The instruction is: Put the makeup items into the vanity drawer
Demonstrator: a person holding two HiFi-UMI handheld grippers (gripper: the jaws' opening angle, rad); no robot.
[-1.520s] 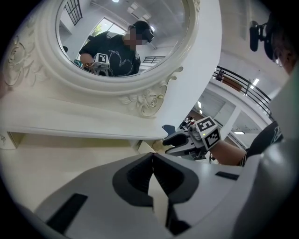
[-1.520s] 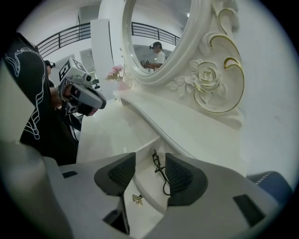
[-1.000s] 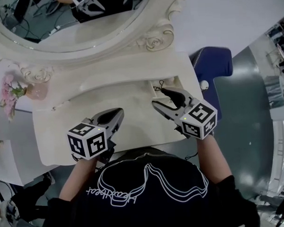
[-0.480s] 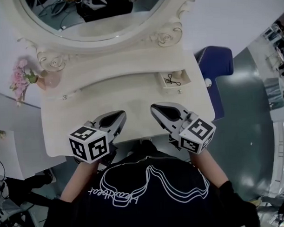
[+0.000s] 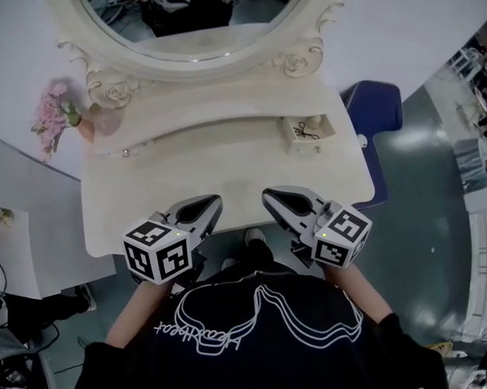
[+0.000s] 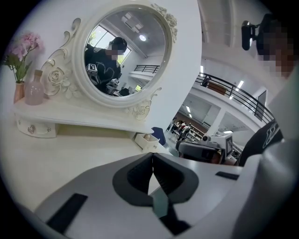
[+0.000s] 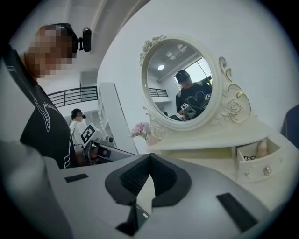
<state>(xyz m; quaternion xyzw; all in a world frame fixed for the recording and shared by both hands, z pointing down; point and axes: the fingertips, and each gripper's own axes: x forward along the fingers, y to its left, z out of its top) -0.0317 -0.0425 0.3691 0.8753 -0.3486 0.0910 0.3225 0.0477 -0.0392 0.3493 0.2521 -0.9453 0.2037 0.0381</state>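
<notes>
The small right-hand vanity drawer [image 5: 309,131] stands pulled open on the white vanity table [image 5: 227,170]. A black looped item and a small pale item lie inside it. The drawer also shows in the left gripper view [image 6: 146,139] and the right gripper view [image 7: 258,162]. My left gripper [image 5: 214,202] is over the table's front edge, shut and empty [image 6: 152,157]. My right gripper [image 5: 268,196] is beside it, also shut with nothing between its jaws [image 7: 149,156]. Both are well short of the drawer. No loose makeup item shows on the tabletop.
An oval ornate mirror [image 5: 194,24] rises at the back of the table. A pink vase with flowers [image 5: 81,119] stands at the back left, above a closed small drawer [image 6: 37,130]. A blue chair [image 5: 374,105] is right of the table. The person's torso fills the near edge.
Both grippers have drawn back from the drawer side towards the table's front edge. The right gripper, open by the drawer a second ago, is now shut and empty.
</notes>
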